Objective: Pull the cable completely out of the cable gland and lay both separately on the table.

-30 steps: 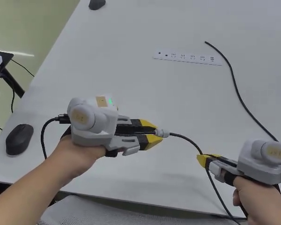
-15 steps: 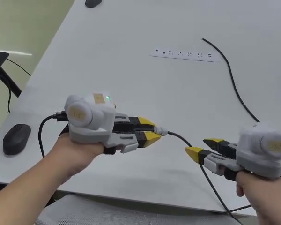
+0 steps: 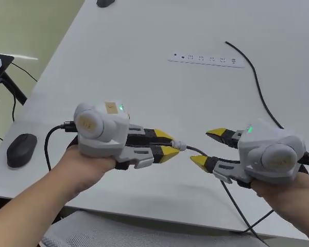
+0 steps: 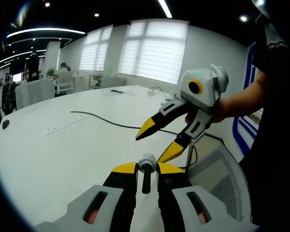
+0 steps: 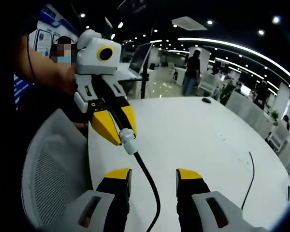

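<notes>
Since a second ago the right gripper (image 3: 202, 147) has risen from the lower right corner of the head view and swung left toward the middle of the frame. The left gripper (image 3: 171, 144) sits where it was, left of centre.

The left gripper's fingers are clamped on the cable gland (image 3: 179, 146), which pokes out just past their yellow tips. The cable (image 3: 232, 198) leaves the gland toward the right, bends down, and runs off the near edge of the bench (image 3: 144, 77) at the lower right.

The right gripper's fingers stand apart, one above and one below the cable, just beside the gland. In the right gripper view the cable passes up between them without clearly touching either.

By my reading the task is at an early stage. The cable is threaded in the gland, both are held in the air, and neither lies on the bench. What remains is to close on the cable, draw it fully out, and set the two down apart.
</notes>
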Demonstrator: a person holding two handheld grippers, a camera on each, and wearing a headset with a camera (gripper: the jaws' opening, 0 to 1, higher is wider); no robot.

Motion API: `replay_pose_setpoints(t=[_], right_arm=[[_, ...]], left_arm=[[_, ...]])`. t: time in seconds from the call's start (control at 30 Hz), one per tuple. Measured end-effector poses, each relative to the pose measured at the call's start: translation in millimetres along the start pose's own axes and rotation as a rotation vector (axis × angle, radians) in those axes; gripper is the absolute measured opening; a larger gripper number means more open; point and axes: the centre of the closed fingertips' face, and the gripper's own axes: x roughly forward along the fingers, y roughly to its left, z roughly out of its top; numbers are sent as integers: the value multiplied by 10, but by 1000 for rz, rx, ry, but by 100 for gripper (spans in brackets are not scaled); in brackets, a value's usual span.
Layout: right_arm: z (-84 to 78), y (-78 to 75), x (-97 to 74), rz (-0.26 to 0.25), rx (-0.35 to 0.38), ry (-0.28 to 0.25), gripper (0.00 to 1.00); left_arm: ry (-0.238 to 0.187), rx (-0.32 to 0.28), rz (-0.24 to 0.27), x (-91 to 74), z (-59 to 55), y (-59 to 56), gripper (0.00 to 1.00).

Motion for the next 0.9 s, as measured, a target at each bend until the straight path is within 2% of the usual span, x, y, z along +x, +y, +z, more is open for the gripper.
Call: replay_pose_setpoints(t=[0.03,0.07,0.1,0.2,0.3,0.37,0.5,0.73,0.8,0.9], right_arm=[[-5,11,17,4,-23,10,32],[-12,24,34,6,-84,28,29],[8,37,46,8,-109,21,27],[45,107,92,28,-125,5,21],[-14,118,131,30,-158,41,13],[-18,136,135,34,-163,36,12],[-22,148,136,34,-165,29,2],[-30,159,145,29,-139,26,1],[-58,126,154,26,-84,27,1],[-128,69,157,13,-57,41,1]], left_arm=[[0,0,0,1,-1,4,15],[1,-2,0,1,-7,2,15],[1,-2,0,2,-9,1,15],[2,-1,-6,10,-21,-28,15],[4,-2,-7,17,-34,-41,15],[4,-1,-10,17,-31,-51,15],[5,-1,-10,11,-36,-56,15],[10,9,-13,4,-54,-65,15],[9,11,-12,14,-47,-64,15],[3,8,-10,20,-34,-52,15]])
